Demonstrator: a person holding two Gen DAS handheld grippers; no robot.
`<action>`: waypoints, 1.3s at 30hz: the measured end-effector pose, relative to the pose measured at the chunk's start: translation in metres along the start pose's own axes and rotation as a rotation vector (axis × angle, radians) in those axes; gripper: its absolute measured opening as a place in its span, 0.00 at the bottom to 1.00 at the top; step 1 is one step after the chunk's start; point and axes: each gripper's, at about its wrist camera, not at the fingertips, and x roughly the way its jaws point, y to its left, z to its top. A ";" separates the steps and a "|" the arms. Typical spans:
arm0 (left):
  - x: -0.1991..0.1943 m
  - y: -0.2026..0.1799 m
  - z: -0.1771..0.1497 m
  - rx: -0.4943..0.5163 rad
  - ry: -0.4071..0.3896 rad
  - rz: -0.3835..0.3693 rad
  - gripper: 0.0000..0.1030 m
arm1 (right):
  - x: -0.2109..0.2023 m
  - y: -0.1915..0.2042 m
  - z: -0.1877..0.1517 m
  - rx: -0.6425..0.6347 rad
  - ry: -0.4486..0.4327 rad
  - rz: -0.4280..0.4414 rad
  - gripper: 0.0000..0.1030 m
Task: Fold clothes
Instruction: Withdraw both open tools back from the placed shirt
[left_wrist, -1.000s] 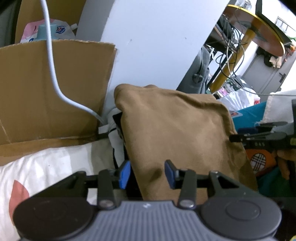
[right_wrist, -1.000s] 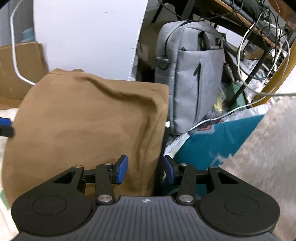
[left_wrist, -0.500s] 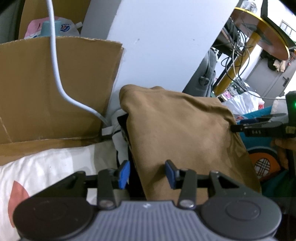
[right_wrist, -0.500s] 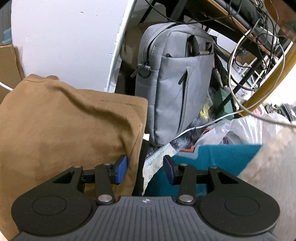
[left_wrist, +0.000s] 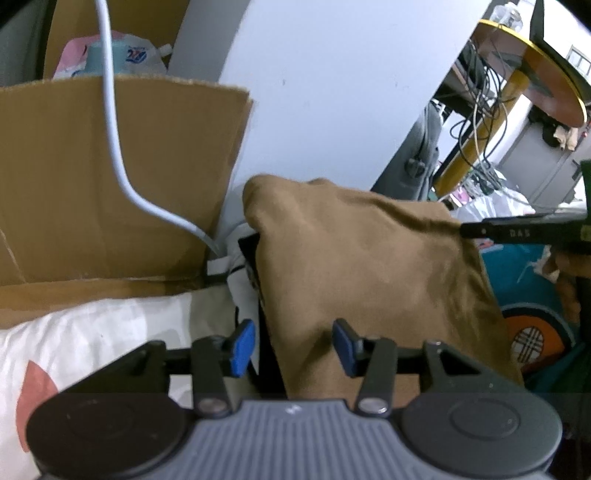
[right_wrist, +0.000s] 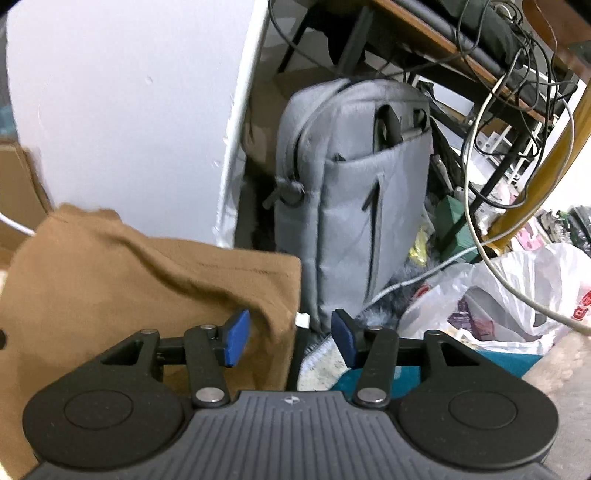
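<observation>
A folded brown garment (left_wrist: 369, 266) lies on top of darker clothes (left_wrist: 267, 350), in front of a white panel. My left gripper (left_wrist: 293, 347) straddles the garment's near left edge. Its jaws are opening and its blue pads stand clear of the cloth. In the right wrist view the same brown garment (right_wrist: 129, 288) fills the lower left. My right gripper (right_wrist: 290, 339) hangs over its right edge, jaws opening, with neither pad pressing the fabric. One dark finger (left_wrist: 517, 232) of the right gripper, with a hand (left_wrist: 565, 269) behind it, shows at the right of the left wrist view.
A cardboard box (left_wrist: 110, 184) with a white cable (left_wrist: 122, 166) across it stands on the left, above a white printed sheet (left_wrist: 92, 325). A grey bag (right_wrist: 354, 206) leans beside the white panel (right_wrist: 129, 110). A white plastic bag (right_wrist: 517, 295), a teal rug (left_wrist: 517, 280) and dangling cables (right_wrist: 498, 110) crowd the right.
Both grippers' jaws have spread wider. My right gripper has drawn off to the right and slightly up, so the garment sits further left in its view. The left gripper has barely moved.
</observation>
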 end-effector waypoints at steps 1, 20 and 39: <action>-0.003 -0.001 0.002 -0.001 -0.004 0.007 0.50 | -0.003 0.001 0.001 0.003 -0.006 0.007 0.61; -0.076 -0.038 0.024 -0.059 0.049 -0.006 0.76 | -0.083 0.036 -0.005 0.069 0.017 0.339 0.81; -0.150 -0.096 0.011 0.021 0.106 0.128 1.00 | -0.174 0.048 -0.030 0.154 0.051 0.304 1.00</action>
